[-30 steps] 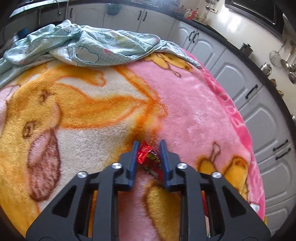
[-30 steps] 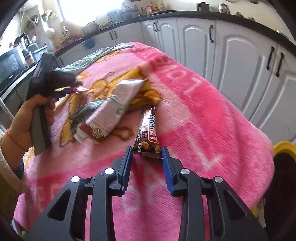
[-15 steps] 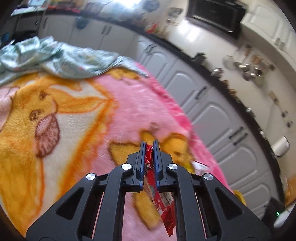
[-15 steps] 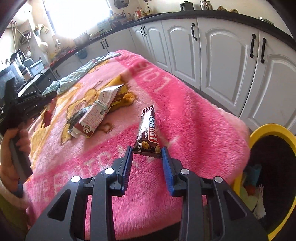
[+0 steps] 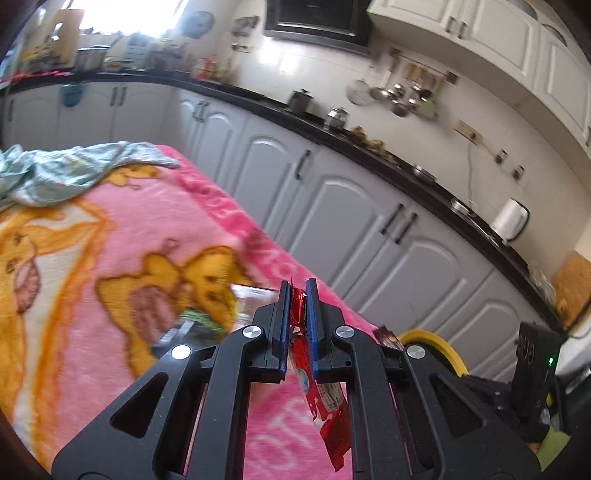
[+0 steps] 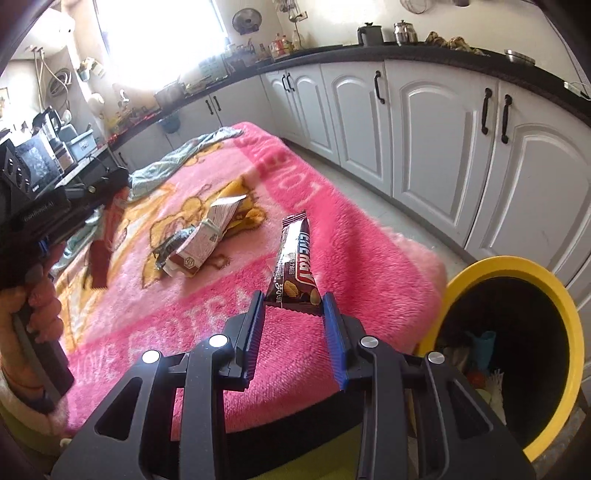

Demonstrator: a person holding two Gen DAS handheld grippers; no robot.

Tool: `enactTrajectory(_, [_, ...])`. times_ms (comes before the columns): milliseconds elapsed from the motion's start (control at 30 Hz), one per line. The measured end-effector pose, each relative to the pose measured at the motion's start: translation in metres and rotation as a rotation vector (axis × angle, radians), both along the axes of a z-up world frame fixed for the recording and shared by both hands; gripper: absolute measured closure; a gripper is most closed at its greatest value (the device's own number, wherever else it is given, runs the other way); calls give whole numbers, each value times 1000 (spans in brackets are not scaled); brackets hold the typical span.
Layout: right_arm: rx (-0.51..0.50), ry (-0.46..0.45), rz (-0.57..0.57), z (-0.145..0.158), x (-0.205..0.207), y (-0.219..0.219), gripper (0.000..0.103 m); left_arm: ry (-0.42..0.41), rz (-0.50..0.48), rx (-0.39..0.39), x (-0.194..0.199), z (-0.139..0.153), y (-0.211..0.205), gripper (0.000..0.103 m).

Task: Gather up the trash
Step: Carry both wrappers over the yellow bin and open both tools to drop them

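Left gripper (image 5: 296, 295): jaws clamped on a red wrapper (image 5: 325, 406), which dangles toward 5 o'clock.
Right gripper (image 6: 293, 314): jaws pinching the brown energy bar (image 6: 293, 266) by its near end.
Yellow bin (image 6: 517, 266): at 3 o'clock of the bar.
Crumpled carton (image 6: 201, 243): on the pink blanket (image 6: 351, 236), at 10 o'clock.

You are in a kitchen. White panelled cabinet doors (image 6: 436, 122) with dark handles run across the right of the frame under a black counter (image 6: 424, 55) holding a kettle (image 6: 370, 35) and a steel canister (image 6: 405, 32). A bright window (image 6: 155, 40) glares at the upper left. In the left wrist view, white upper cabinets (image 5: 480, 40) fill the upper right, with metal utensils (image 5: 395, 96) hanging on the pale wall. Light grey floor (image 6: 351, 184) shows below the cabinets.
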State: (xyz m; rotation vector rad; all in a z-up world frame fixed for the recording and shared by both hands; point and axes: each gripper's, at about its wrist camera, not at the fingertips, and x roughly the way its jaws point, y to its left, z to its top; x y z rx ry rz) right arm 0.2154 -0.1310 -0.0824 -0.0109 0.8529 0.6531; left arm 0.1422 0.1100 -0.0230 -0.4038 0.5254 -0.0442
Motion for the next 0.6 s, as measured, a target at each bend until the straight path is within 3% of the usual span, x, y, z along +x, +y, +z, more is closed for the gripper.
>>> enactTrajectory(600, [37, -48, -172, 23, -14, -109, 73, -43, -206, 77, 37, 21, -115, 99])
